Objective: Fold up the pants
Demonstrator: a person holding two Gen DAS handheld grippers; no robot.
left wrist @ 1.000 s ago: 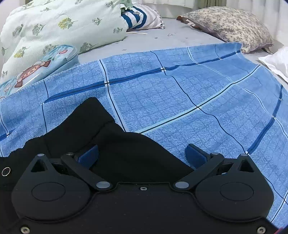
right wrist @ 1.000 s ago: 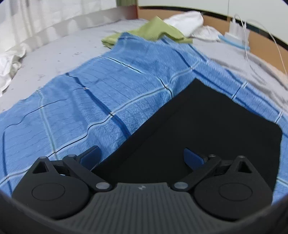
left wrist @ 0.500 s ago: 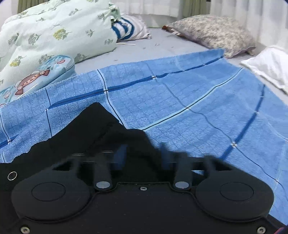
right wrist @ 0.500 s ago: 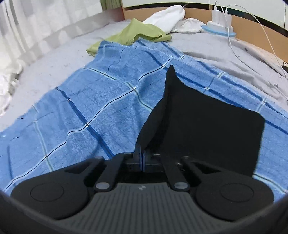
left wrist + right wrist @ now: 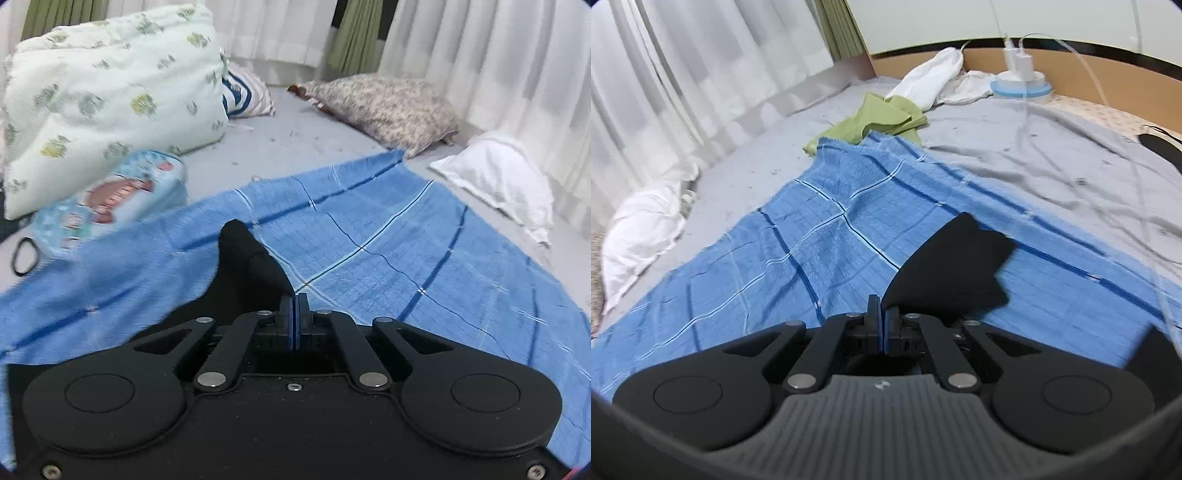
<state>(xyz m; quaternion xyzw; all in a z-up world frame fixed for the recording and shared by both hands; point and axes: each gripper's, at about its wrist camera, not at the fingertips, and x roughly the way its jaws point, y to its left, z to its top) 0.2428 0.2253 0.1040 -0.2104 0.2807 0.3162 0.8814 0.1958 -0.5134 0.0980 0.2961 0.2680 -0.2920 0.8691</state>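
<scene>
Black pants (image 5: pixel 247 266) hang lifted over a blue checked blanket (image 5: pixel 424 258) on the bed. In the left wrist view my left gripper (image 5: pixel 294 297) is shut on the pants' edge, and a fold of the black cloth stands up just left of the pads. In the right wrist view my right gripper (image 5: pixel 882 301) is shut on another edge of the pants (image 5: pixel 949 269), whose far end curls up to the right above the blanket (image 5: pixel 820 251). The rest of the pants is hidden below both grippers.
To the left lie a folded floral quilt (image 5: pixel 110 96), a cartoon-print cushion (image 5: pixel 110 199) and a patterned pillow (image 5: pixel 384 107). White cloth (image 5: pixel 502 177) lies by the curtains. A green cloth (image 5: pixel 875 122), white clothes (image 5: pixel 934 81), a charger and cables (image 5: pixel 1019 81) sit near the headboard.
Both grippers went from open over the flat pants to shut on the cloth. They then rose and drew back, lifting the pants' edges off the blanket.
</scene>
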